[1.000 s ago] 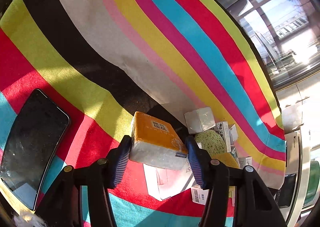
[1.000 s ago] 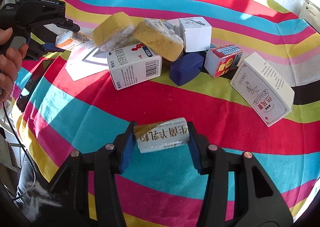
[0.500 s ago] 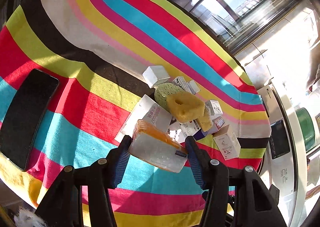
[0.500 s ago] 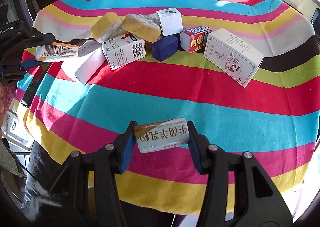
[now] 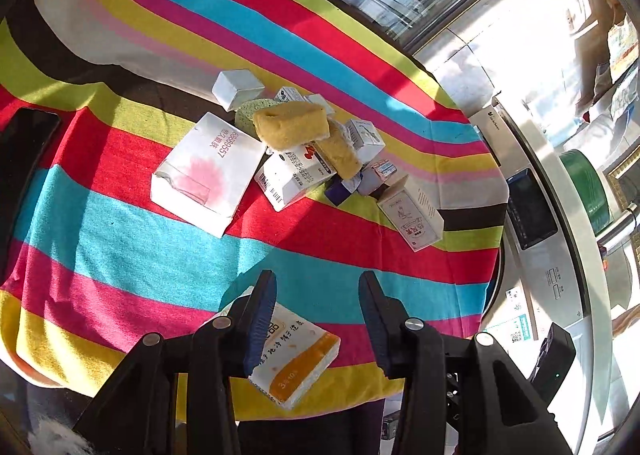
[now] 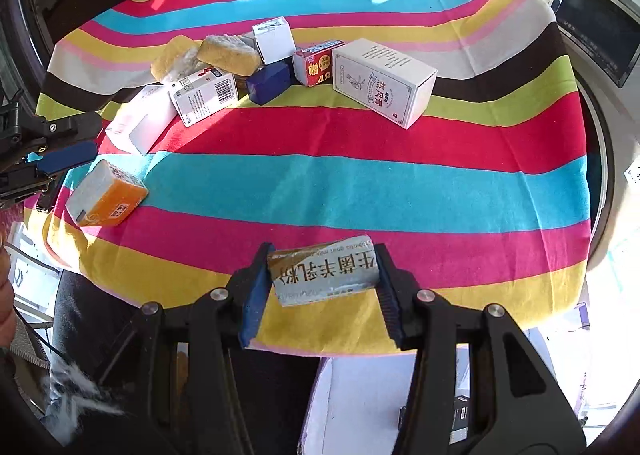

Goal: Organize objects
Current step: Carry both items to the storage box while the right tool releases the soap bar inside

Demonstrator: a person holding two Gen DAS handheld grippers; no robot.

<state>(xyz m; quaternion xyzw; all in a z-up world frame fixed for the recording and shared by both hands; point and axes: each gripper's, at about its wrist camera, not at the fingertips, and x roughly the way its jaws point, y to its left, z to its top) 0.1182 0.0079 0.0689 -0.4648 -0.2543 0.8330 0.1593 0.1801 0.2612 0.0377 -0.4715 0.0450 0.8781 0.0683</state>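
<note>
My left gripper (image 5: 318,315) is open above the near edge of the striped table. The orange and white tissue pack (image 5: 294,359) lies on the cloth below its jaws, free of them; it also shows in the right wrist view (image 6: 106,194), with the left gripper (image 6: 60,153) beside it. My right gripper (image 6: 320,283) is shut on a silver and gold sachet (image 6: 324,271) and holds it over the near edge. A pile of boxes and yellow sponges (image 5: 292,127) sits mid-table.
The pile holds a flat white tissue box (image 5: 208,171), a white carton with a barcode (image 6: 204,95), a dark blue box (image 6: 268,83), a red box (image 6: 318,63) and a white box with black print (image 6: 384,83). A black phone (image 5: 22,151) lies at the left. A washing machine (image 5: 540,215) stands beyond the table.
My left gripper has opened and let go of the orange tissue pack, which now lies on the cloth near the table edge. Both grippers have drawn back from the pile. The right still holds the sachet.
</note>
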